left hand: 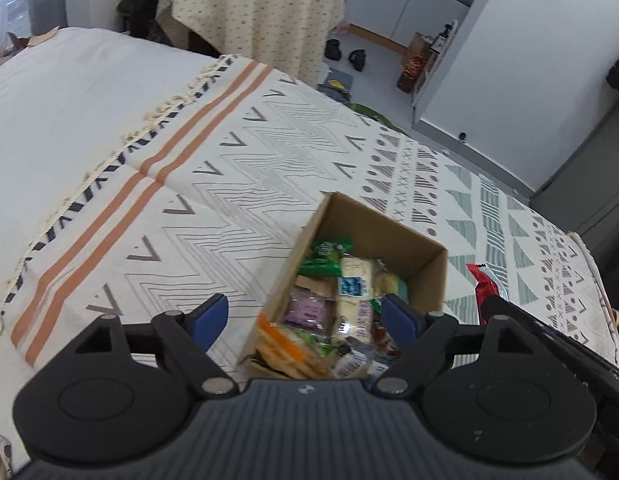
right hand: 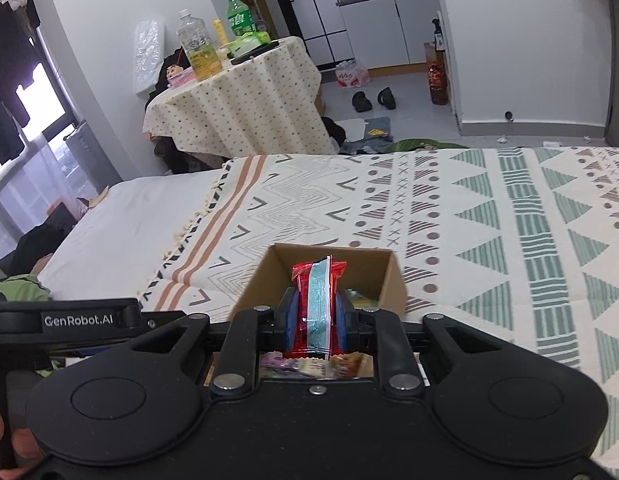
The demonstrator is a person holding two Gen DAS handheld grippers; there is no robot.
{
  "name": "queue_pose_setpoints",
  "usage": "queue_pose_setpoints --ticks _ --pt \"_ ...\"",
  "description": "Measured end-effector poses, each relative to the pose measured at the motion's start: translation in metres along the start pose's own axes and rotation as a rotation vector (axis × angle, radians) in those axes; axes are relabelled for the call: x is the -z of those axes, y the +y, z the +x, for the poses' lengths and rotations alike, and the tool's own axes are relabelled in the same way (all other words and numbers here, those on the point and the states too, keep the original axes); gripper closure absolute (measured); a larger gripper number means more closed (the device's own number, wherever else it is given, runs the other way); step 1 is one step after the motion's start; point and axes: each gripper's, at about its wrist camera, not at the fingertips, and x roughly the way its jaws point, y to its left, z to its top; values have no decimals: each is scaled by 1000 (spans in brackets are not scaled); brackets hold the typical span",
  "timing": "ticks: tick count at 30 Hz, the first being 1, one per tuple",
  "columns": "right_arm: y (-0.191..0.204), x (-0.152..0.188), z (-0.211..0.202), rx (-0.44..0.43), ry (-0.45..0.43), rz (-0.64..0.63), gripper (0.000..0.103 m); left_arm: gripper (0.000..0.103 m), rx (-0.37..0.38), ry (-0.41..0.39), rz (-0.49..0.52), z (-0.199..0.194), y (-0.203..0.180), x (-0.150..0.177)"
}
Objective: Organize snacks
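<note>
— Snacks mostly inside the open brown cardboard box (left hand: 423, 258) on the patterned cream bedspread (left hand: 237, 184); box looks well filled.

— Contents?

— Mixed small packets: green wrappers (left hand: 325, 258) toward the far end, a pale cream pack with a blue label (left hand: 353, 286) in the middle, a purple-printed pouch (left hand: 309, 314) beside it, an orange-and-clear packet of biscuits (left hand: 285, 350) at the near end. Others too blurred to name.

— Right claw (right hand: 314, 316)?

— Pinching a red snack packet with a silvery-blue seam strip (right hand: 315, 300), held upright, just over the near part of the box (right hand: 373, 264).

— Left claw (left hand: 305, 320)?

— Spread wide, holding nothing, hovering over the near-left corner of the box.

— Step in hand?

— Probably carrying the red packet (left hand: 487, 286) in for placing. Could equally be lifting out; cannot tell from this alone.

— Next move?

— Lower into a gap among the packets, likely toward the emptier far end, then part the fingers. Upright packet may tip onto its neighbours; laying flat seems safer.
</note>
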Motion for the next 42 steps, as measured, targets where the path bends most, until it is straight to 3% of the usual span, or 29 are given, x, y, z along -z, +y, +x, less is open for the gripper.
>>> queue_pose_setpoints --ticks 3,5,6,7,8,10,22,26,30,42 --pt "6 -1 7 -18 6 12 82 19 -18 1 -9 0 7 -2" --pt "8 -2 9 -56 -6 33 74 17 -30 -3 -17 -1 12 -2" --pt "9 -2 8 -88 -18 37 67 16 -35 -5 -20 -1 14 -2" --pt "11 -2 7 -105 -24 35 49 16 -38 -7 -22 -1 16 -3" --pt "13 -2 7 -100 -31 23 41 16 -42 -8 -22 -2 18 -3" --pt "14 0 5 -61 -30 -11 41 14 -52 -11 -17 -3 20 -3" --pt "-26 16 -20 22 10 57 40 10 -61 29 35 -9 10 7" --pt "-32 21 -32 44 4 71 26 6 -67 31 51 -14 2 14" --pt "-38 24 -45 61 -7 74 20 0 -51 18 76 -22 -7 21" --pt "-52 36 -92 127 -66 99 1 0 -18 -13 148 -49 -31 47"
